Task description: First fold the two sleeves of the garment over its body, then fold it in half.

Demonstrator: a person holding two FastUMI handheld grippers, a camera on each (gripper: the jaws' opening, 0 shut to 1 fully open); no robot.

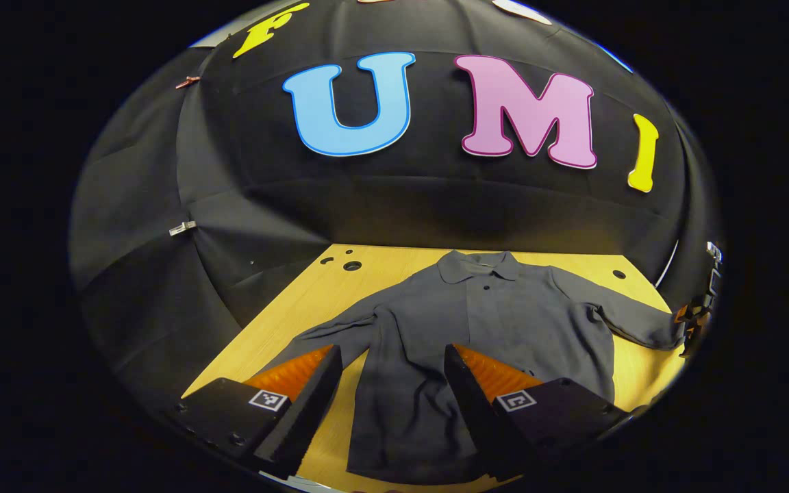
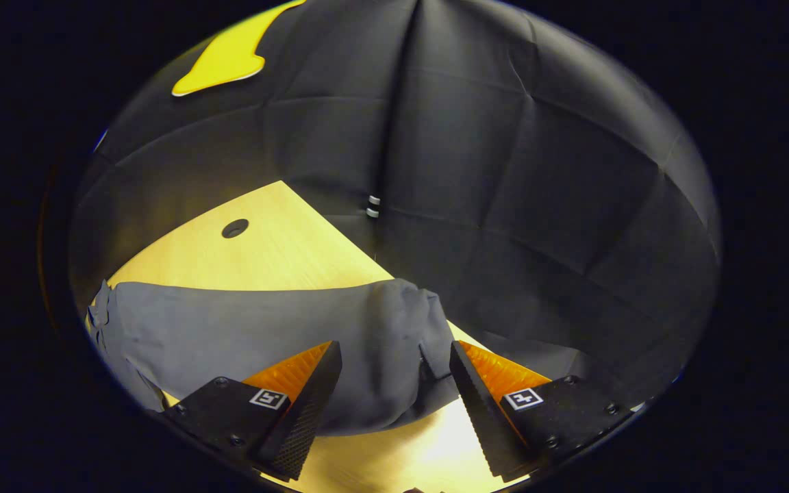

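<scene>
A grey collared shirt (image 1: 477, 322) lies flat and face up on the wooden table (image 1: 298, 308), collar toward the booth's wall, both sleeves spread outward. My left gripper (image 1: 391, 356) hovers open over the shirt's lower body, nothing between its fingers. In the left gripper view the right gripper (image 1: 696, 315) shows at the far right, at the end of the shirt's outstretched sleeve (image 1: 634, 325). In the right gripper view that sleeve's cuff end (image 2: 394, 342) lies between the wide-apart fingers of my right gripper (image 2: 394, 356), which stands open just above it.
The table (image 2: 278, 253) has round holes near its far corners (image 1: 352, 266) (image 2: 235, 228). Black cloth walls close in the back and both sides. Bare wood shows left of the shirt and beyond the right sleeve.
</scene>
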